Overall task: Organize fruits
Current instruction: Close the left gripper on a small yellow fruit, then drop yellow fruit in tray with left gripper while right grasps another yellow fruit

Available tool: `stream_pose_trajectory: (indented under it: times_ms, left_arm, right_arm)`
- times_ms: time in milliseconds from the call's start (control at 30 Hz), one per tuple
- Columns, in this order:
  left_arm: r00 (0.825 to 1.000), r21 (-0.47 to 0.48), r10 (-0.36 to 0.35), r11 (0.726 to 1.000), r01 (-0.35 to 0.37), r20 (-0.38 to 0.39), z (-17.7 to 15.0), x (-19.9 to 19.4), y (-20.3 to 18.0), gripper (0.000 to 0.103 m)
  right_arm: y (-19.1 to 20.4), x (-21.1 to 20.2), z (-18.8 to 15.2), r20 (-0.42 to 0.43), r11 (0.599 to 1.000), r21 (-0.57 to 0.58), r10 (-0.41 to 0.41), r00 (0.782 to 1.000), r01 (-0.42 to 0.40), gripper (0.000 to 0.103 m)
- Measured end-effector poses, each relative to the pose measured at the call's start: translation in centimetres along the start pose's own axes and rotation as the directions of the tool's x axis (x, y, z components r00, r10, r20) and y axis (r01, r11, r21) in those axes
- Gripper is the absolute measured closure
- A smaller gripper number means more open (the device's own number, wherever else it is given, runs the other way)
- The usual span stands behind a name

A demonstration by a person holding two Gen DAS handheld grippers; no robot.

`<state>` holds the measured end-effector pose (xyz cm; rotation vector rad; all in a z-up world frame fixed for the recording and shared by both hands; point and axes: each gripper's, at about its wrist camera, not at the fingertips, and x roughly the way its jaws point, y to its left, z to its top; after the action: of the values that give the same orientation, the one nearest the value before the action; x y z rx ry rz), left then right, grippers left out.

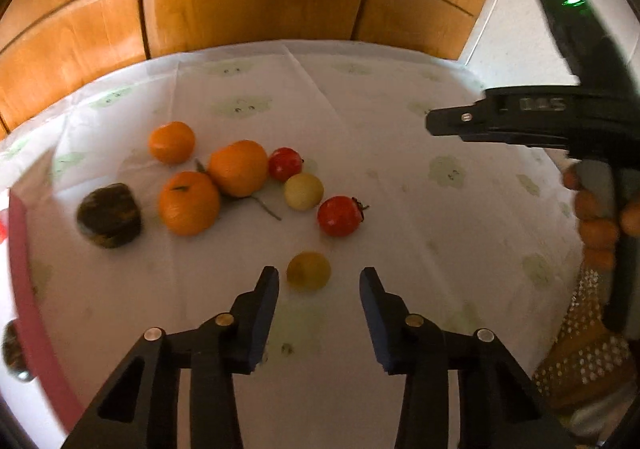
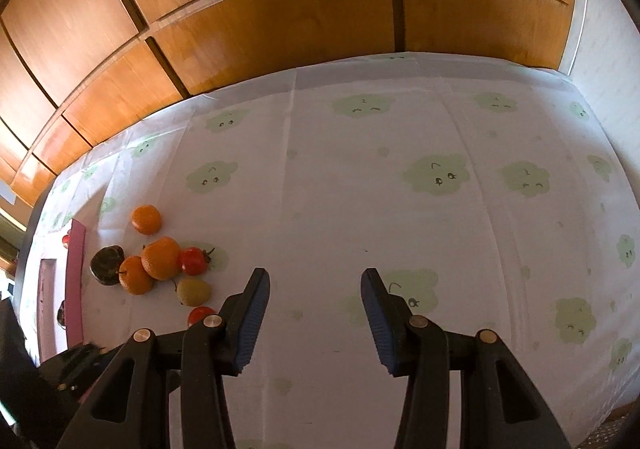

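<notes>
Bench (image 2: 400,209), covered in a white cloth with green cloud prints: bears all loose fruit at its left part.

Pink tray (image 1: 28,289), left edge: its rim shows, with a dark fruit and something red partly visible beyond it; contents otherwise cannot be told.

Fruit cluster: three oranges (image 1: 238,168), two touching, one apart behind; dark mottled fruit (image 1: 109,215) beside them; two red tomatoes (image 1: 340,216); two yellowish fruits, one (image 1: 304,191) between the tomatoes, one (image 1: 309,271) alone, nearest.

Progress, judged: early; eight pieces lie unsorted on the cloth.

Left tongs (image 1: 319,281): wide, empty, low over the bench, aimed at the lone yellow fruit just ahead of the tips.

Right tongs (image 2: 315,285): wide, empty, held above bare cloth, well apart from the fruit.
</notes>
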<state>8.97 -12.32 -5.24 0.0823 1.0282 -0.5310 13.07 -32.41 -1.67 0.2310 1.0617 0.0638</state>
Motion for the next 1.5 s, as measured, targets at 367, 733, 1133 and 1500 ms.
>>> stream_pose_trajectory:
  times_ms: [367,733,1133,1500]
  left_arm:
    - [0.998,-0.024,0.061,0.998,-0.060,0.030,-2.2,-0.2,1.3,0.078]
    - [0.996,-0.057,0.044,0.998,-0.039,0.080,-5.1,-2.0,2.9,0.078]
    - [0.994,-0.065,0.026,0.998,-0.019,0.110,-5.6,-2.2,3.1,0.078]
    - [0.993,-0.066,0.016,0.998,-0.009,0.115,-5.8,-2.4,3.4,0.078]
  right_arm:
    - [0.6,0.2,0.0,-0.004,0.999,-0.022,0.030,1.000,-0.030,0.055]
    - [4.6,1.0,-1.6,-0.069,0.972,-0.173,0.147,0.987,-0.157,0.055]
    - [10.0,3.9,-2.1,-0.178,0.930,-0.316,0.136,0.975,-0.188,0.055]
    - [12.2,7.9,-1.9,-0.207,0.904,-0.417,0.011,0.978,-0.098,0.076]
